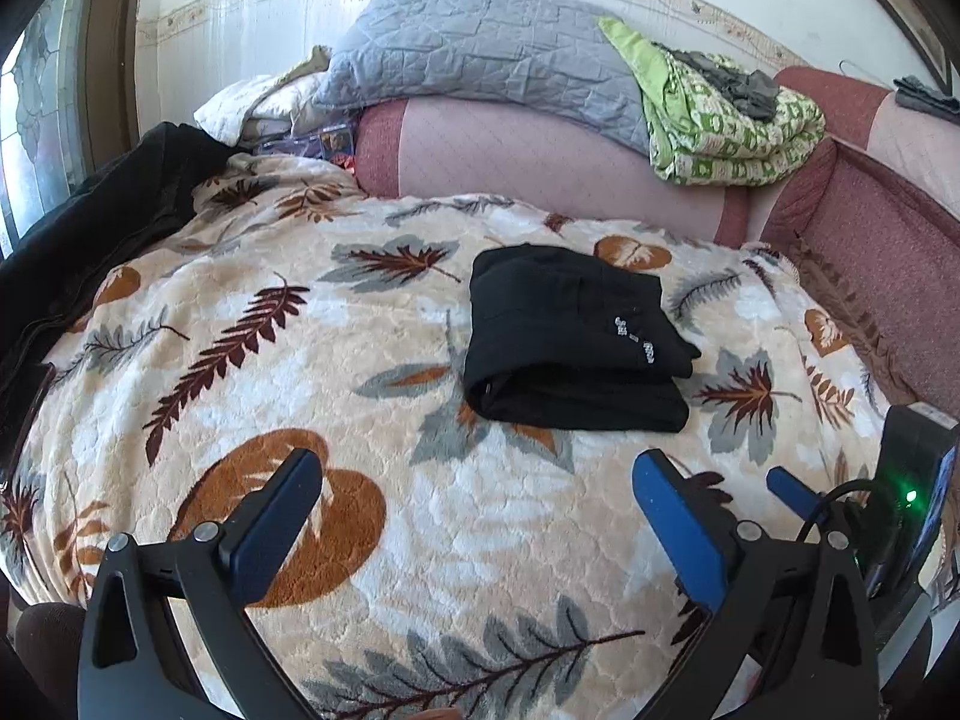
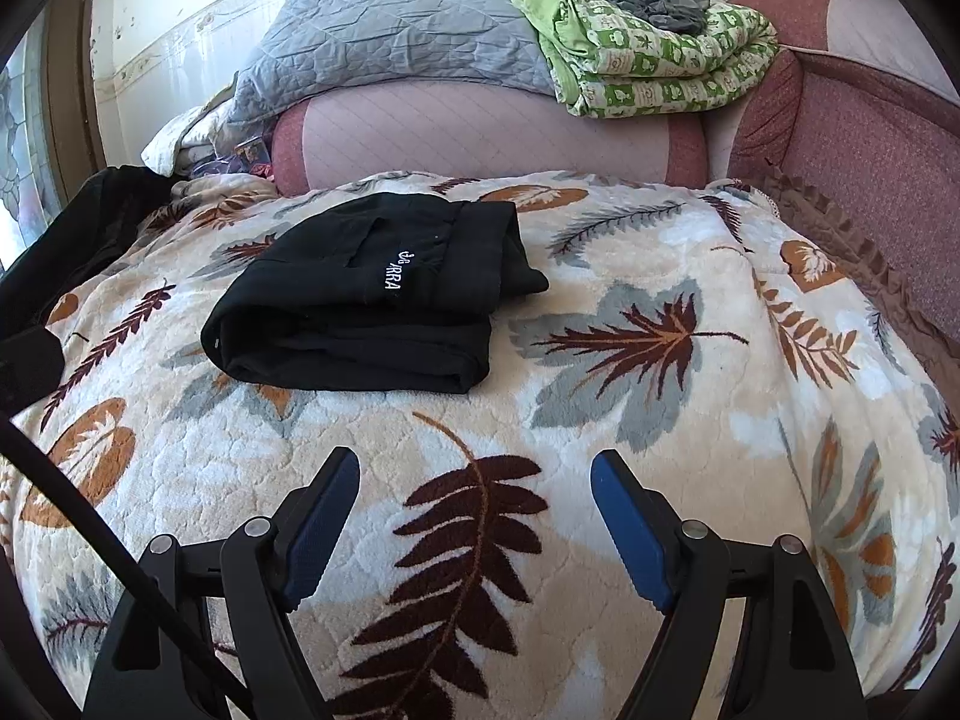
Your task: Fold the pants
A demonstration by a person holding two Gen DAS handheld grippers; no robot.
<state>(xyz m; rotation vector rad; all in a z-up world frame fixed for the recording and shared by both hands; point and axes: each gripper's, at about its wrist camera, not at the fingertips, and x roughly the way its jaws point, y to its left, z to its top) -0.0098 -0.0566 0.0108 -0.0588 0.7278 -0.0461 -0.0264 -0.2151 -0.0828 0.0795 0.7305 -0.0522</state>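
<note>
Left wrist view had the black pants (image 1: 570, 342) lying folded into a thick, squarish bundle on the leaf-patterned fleece blanket (image 1: 270, 360), a little beyond the left gripper (image 1: 477, 480) and slightly to its right. That gripper hung over the blanket with its blue-padded fingers (image 1: 282, 516) spread wide and nothing between them. The right gripper (image 1: 792, 489) showed at the lower right edge of this view, just beside the left one, a green light glowing on its body.

From the right wrist view the pants (image 2: 372, 306) sat ahead and to the left, a short line of white lettering showing on the top fold — the stacked layers visible along the near edge. The right gripper (image 2: 474, 480) was likewise wide open and empty, poised above a dark brown fern leaf in the blanket (image 2: 660, 276).

Behind the blanket ran a pink and maroon bolster (image 1: 540, 156), with a grey quilted cover (image 1: 480, 54) and a folded green patterned quilt (image 1: 720, 120) piled on it — a dark grey garment (image 1: 732, 81) lay on top of the quilt. A black garment (image 1: 90, 228) lay heaped along the bed's left edge.
</note>
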